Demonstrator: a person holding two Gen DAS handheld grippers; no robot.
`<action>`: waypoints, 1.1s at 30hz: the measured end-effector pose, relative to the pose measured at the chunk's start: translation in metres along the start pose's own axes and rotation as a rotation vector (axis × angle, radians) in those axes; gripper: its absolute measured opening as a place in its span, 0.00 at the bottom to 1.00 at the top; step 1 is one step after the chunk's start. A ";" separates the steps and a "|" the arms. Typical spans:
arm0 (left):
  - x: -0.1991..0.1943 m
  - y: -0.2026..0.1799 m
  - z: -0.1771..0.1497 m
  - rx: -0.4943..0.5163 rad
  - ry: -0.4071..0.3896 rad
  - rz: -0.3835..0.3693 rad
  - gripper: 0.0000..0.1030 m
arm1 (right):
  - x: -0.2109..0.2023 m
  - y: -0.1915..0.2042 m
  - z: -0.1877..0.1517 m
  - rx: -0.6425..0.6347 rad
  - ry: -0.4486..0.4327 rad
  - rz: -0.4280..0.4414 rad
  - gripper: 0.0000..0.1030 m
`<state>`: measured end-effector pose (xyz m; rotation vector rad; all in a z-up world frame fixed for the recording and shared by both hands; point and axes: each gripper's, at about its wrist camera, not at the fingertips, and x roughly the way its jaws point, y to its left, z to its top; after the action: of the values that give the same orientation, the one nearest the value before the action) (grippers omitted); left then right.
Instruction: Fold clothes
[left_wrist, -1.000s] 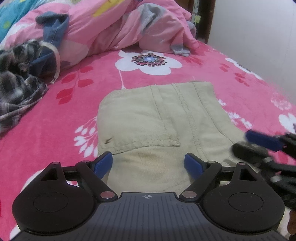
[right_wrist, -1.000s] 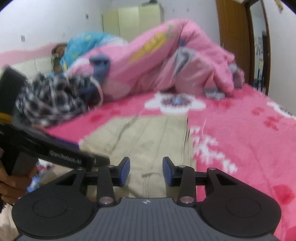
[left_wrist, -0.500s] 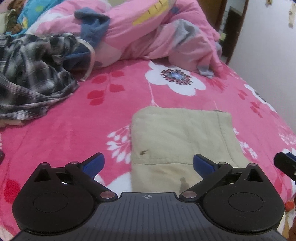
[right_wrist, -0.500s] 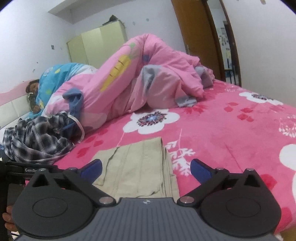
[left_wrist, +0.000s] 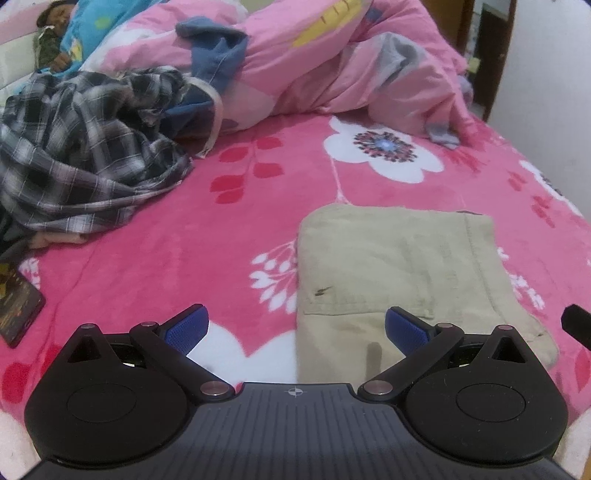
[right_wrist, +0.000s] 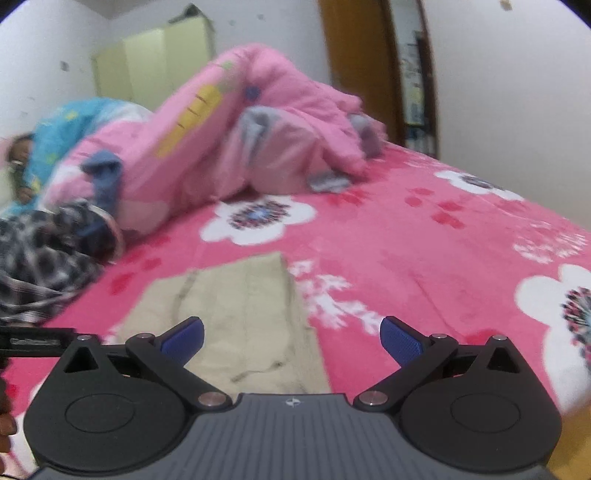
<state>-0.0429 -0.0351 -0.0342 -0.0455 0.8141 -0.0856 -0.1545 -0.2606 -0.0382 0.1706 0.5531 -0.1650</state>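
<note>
A folded beige pair of trousers (left_wrist: 402, 269) lies flat on the pink flowered bed cover (left_wrist: 229, 236); it also shows in the right wrist view (right_wrist: 236, 314). My left gripper (left_wrist: 295, 328) is open and empty, above the near edge of the trousers, its left finger over bare cover. My right gripper (right_wrist: 291, 336) is open and empty, above the trousers' near right edge. A crumpled black-and-white plaid shirt (left_wrist: 81, 147) lies at the left, and shows blurred in the right wrist view (right_wrist: 40, 266).
A bunched pink duvet (left_wrist: 332, 62) with a blue garment (left_wrist: 218, 48) fills the far side. A person under a blue blanket (left_wrist: 59, 40) lies at the far left. A phone (left_wrist: 18, 306) lies at the left bed edge. A door (right_wrist: 354, 62) and wall stand at the right.
Both grippers have drawn back and lifted from the trousers. The right gripper's jaws went from nearly shut to wide open. The left view shifted left, showing more of the plaid shirt.
</note>
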 end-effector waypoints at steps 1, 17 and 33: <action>0.001 0.000 0.000 -0.005 0.004 0.008 1.00 | 0.000 0.001 -0.001 -0.014 0.002 -0.023 1.00; 0.002 0.006 -0.002 -0.012 -0.021 0.033 1.00 | -0.013 0.003 -0.007 -0.160 -0.136 0.062 1.00; -0.002 0.012 -0.010 -0.008 -0.055 0.035 1.00 | -0.018 -0.001 -0.010 -0.143 -0.163 0.105 1.00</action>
<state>-0.0507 -0.0232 -0.0406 -0.0413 0.7596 -0.0480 -0.1749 -0.2571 -0.0369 0.0468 0.3907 -0.0361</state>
